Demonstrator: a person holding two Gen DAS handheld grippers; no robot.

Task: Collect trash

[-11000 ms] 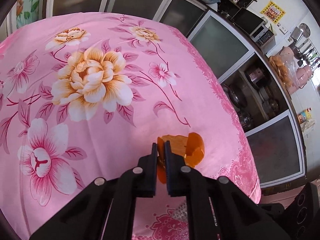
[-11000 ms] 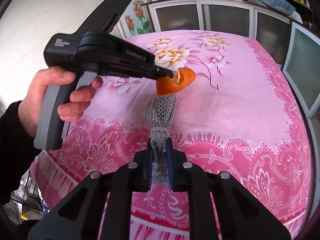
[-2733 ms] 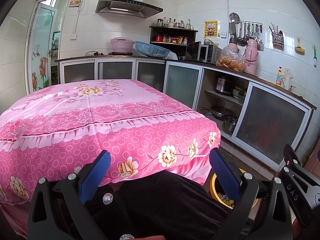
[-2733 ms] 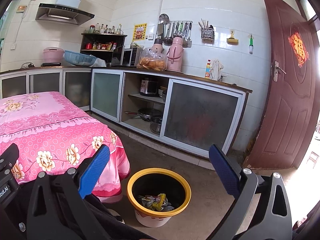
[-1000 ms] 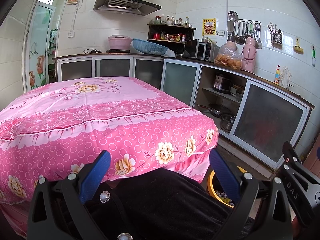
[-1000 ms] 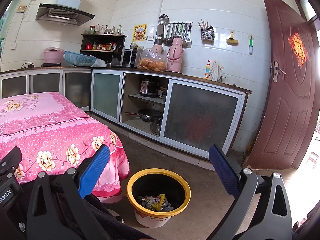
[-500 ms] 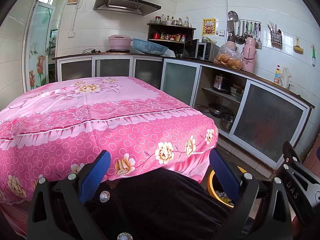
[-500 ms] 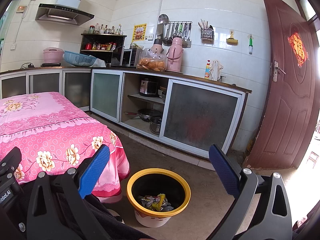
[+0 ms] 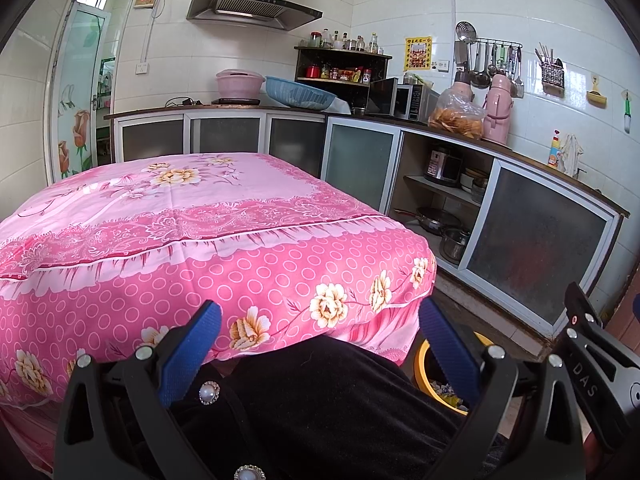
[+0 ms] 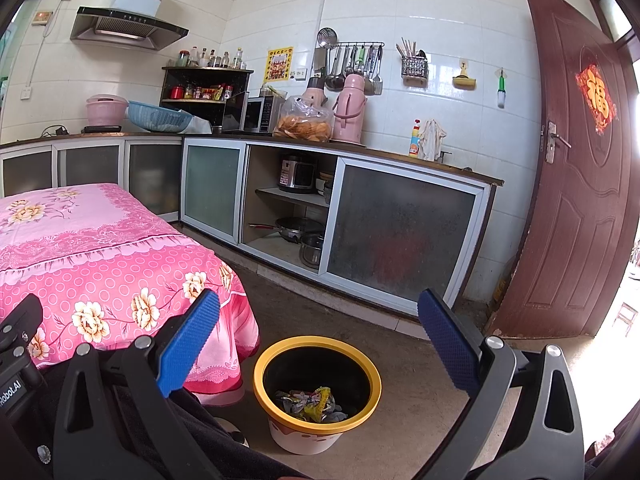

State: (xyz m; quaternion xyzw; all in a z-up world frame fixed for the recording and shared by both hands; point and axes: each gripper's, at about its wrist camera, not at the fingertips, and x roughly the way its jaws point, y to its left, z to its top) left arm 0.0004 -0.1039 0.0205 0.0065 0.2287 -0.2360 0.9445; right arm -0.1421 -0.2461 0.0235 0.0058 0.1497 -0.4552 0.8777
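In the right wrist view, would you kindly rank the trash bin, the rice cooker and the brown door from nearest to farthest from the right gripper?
1. Trash bin, on the floor just ahead of the right gripper.
2. Rice cooker, on the open cabinet shelf.
3. Brown door, far right; too close to the cooker to call.

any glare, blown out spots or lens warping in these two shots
Right wrist view: daylight past the brown door blows out the right edge to white, and the wall tiles show soft glare. Left wrist view: even light, no blown-out spot. Both: strong fisheye bending of the counter and walls, dark corner vignette; sharp, no motion blur.
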